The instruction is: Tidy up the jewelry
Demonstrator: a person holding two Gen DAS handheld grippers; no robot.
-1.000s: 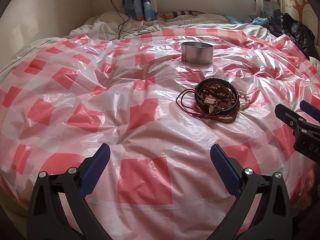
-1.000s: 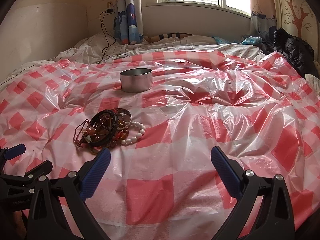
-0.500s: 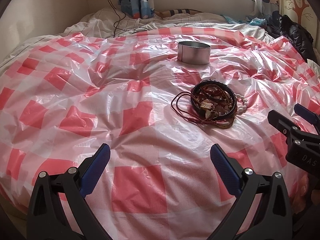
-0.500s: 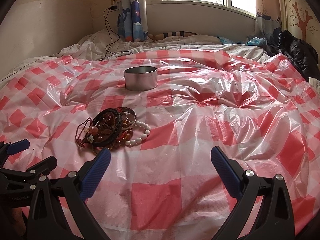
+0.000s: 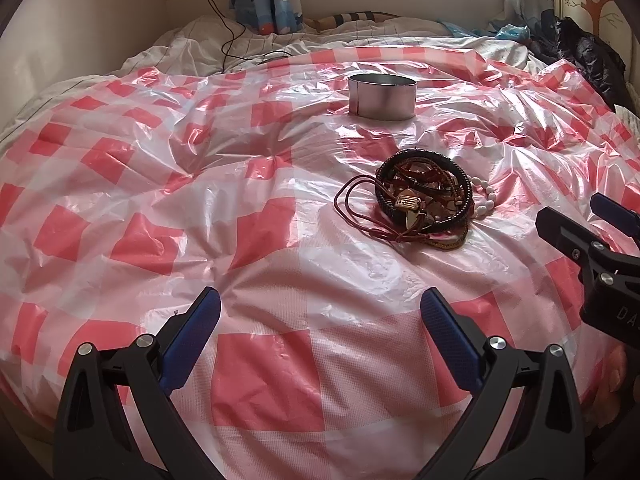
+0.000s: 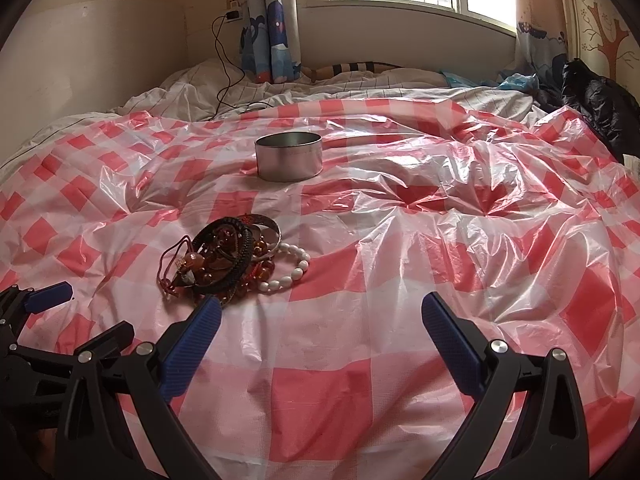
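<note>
A tangled pile of jewelry [image 5: 424, 206] lay on the red-and-white checked plastic sheet [image 5: 160, 208] spread over the bed, and nothing from it had yet gone into the round metal tin [image 5: 382, 97] standing upright farther back, well apart from the pile and nearer the window. The pile held a dark braided bracelet [image 6: 236, 258] lying on top, a loop of thin red cord [image 5: 360, 212] trailing off its left edge, amber beads beneath, and a white bead bracelet [image 6: 288, 270] poking out on its right side. The left gripper [image 5: 320, 312] hovered over bare sheet with its jaws spread wide and nothing between them; in its own view the pile lay ahead and to the right, some way beyond the blue pads. The right gripper [image 6: 320, 314] was likewise wide open and empty, but in its view the pile sat ahead and to the left, with the near edge of the heap just past its left fingertip [image 6: 200, 320]. Judged from that, the right hand was the closer of the two and would need only a short shift leftward and forward to straddle the heap, while the left would have to travel farther. The pile had no clear long axis, being roughly round, though the cord loop and the white beads stuck out to either side as the easiest single pieces to pinch. The tangle looked likely to lift as a clump rather than piece by piece, and the slick, crinkled sheet could bunch up under closing jaws.
</note>
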